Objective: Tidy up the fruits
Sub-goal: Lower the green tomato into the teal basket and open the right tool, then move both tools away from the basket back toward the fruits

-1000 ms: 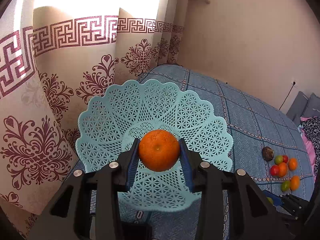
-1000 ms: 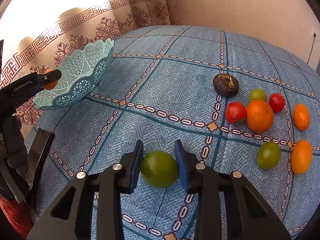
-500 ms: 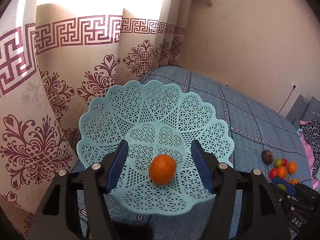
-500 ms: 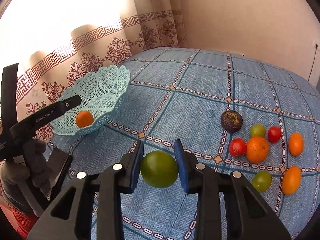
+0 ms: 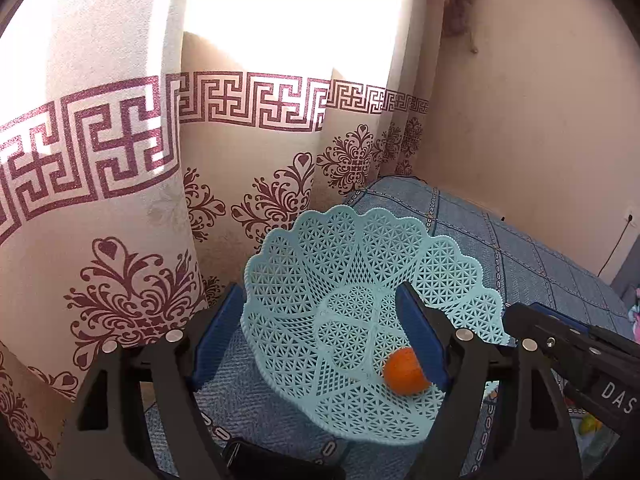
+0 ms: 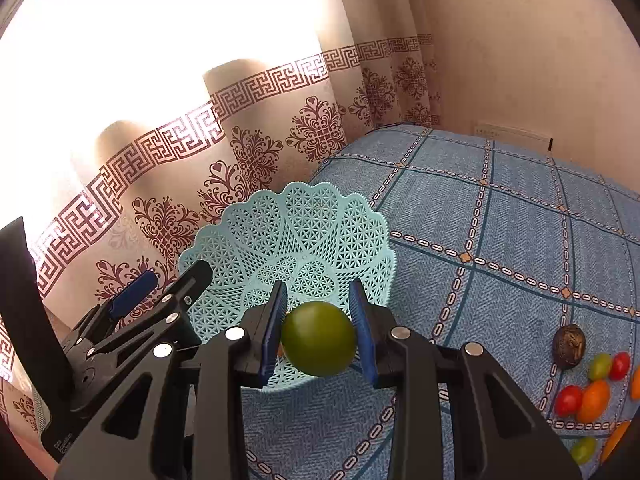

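My right gripper (image 6: pixel 318 336) is clamped on a round green fruit (image 6: pixel 319 338), blue pads pressed to both its sides, held above the near rim of the pale turquoise plastic lattice basket (image 6: pixel 304 240) with the scalloped edge. Basket sits at 12 o'clock from that claw, on the blue patterned bedspread (image 6: pixel 500 232).

My left gripper (image 5: pixel 320 344) is spread wide and holds nothing. Its left finger is outside the basket (image 5: pixel 360 280) wall at 9 o'clock, its right finger over the basket floor at 3 o'clock. A small round orange fruit (image 5: pixel 404 372) lies loose on the basket floor at about 4 o'clock, just beside the right blue pad; contact with the pad, can't tell.

Rest of the fruit is on the bedspread at 4 o'clock in the right view, well apart from the basket: a dark brown wrinkled round fruit (image 6: pixel 569 345), a small red one (image 6: pixel 619 365) touching a small green one (image 6: pixel 599 365), another red one (image 6: pixel 568 400) beside an orange one (image 6: pixel 595 399).

Cream curtain with maroon ornament print (image 5: pixel 160 200) hangs just behind the basket, 11 o'clock.
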Available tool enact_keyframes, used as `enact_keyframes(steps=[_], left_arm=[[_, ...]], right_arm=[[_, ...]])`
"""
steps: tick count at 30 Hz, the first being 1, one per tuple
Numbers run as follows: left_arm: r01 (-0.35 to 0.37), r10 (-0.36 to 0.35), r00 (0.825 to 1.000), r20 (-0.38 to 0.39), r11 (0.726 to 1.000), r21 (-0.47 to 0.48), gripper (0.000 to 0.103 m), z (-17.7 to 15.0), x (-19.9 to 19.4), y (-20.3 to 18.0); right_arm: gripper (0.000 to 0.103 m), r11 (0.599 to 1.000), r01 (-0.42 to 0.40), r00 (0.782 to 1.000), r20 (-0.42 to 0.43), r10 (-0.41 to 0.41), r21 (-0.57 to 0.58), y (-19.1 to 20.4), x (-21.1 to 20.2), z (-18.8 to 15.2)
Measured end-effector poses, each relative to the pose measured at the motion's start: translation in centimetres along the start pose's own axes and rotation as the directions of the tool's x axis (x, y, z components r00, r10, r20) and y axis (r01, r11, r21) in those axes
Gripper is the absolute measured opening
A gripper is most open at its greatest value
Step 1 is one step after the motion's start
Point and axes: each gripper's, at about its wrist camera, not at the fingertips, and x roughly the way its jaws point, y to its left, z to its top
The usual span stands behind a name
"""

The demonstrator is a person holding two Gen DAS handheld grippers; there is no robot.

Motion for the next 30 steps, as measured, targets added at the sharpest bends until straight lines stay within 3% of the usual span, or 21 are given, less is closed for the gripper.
enact_keyframes(steps=[2, 5, 6, 11, 30], left_arm=[[-0.011, 0.011, 1.0, -0.001, 1.0, -0.022, 0.081, 0.1, 0.0, 0.5], [-0.022, 0.022, 1.0, -0.004, 0.998, -0.057, 0.09, 0.0, 0.1, 1.3], [-0.024, 0.024, 1.0, -0.004, 0.998, -0.064, 0.09, 0.0, 0.1, 1.6], [-0.015, 0.014, 1.0, -0.007, 0.997, -0.077, 0.09, 0.0, -0.1, 2.1], [0.02, -0.02, 0.999, 0.026, 1.0, 0.009, 0.095, -0.4, -0.3, -0.6]], right_arm=[[0.033, 1.0, -0.01, 1.0, -0.016, 0.01, 0.008, 0.1, 1.1, 0.2], [0.059, 0.999, -0.003, 1.0, 0.002, 0.003, 0.043, -0.3, 1.7, 0.4], [0.061, 0.999, 0.005, 1.0, 0.016, -0.005, 0.052, -0.5, 1.6, 0.4], [0.061, 0.997, 0.043, 0.998, 0.034, -0.045, 0.064, -1.3, 1.0, -0.4], [0.067, 0.979, 0.166, 0.979, 0.097, -0.177, 0.115, -4.5, -3.3, -4.8]])
